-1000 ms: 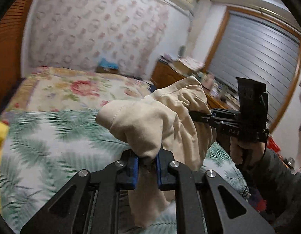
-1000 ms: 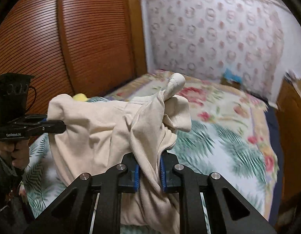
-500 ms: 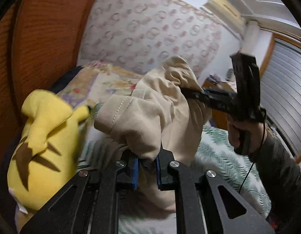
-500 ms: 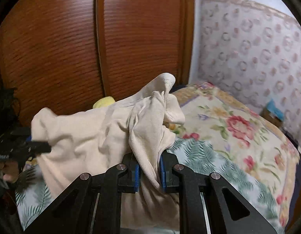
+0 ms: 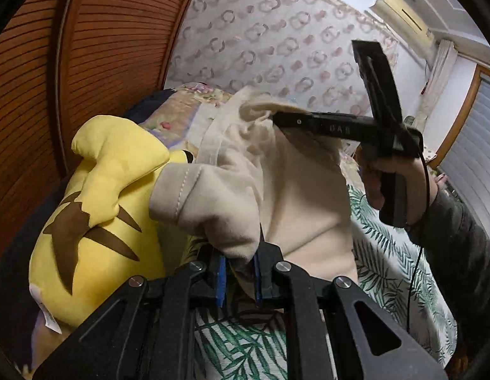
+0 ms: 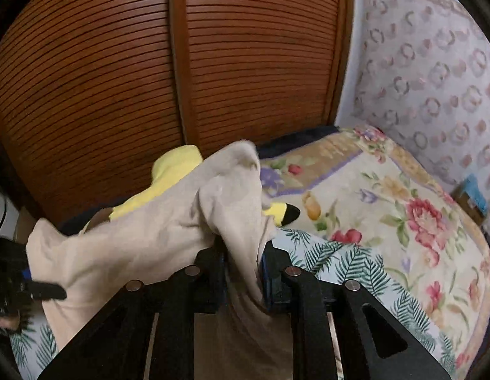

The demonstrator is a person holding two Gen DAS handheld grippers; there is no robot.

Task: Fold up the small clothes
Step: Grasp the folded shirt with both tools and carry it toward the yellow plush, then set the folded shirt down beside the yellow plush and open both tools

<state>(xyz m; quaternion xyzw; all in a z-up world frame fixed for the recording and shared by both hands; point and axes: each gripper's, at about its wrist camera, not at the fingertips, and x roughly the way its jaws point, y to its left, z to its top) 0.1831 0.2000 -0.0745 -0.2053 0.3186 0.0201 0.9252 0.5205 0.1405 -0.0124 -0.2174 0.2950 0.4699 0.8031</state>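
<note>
Two tools carry the beige garment [image 5: 276, 190] above the bed [image 6: 387, 209], beside a yellow plush toy [image 5: 96, 205]: left tool [image 5: 240, 280] clamped on a fold, right tool [image 6: 245, 277] opening around cloth; lower flat before fully letting go

Cream garment [image 5: 276, 183], yellow plush toy [image 5: 96, 209], palm-leaf-printed bedsheet [image 6: 340, 262].

Home bedroom: bed [image 6: 387, 221] with floral and palm-leaf bedding, yellow plush toy [image 5: 96, 209] on it, slatted wooden wardrobe doors [image 6: 181, 63] left, patterned wallpaper [image 5: 276, 38] far, air conditioner [image 5: 400, 12] high on wall.
</note>
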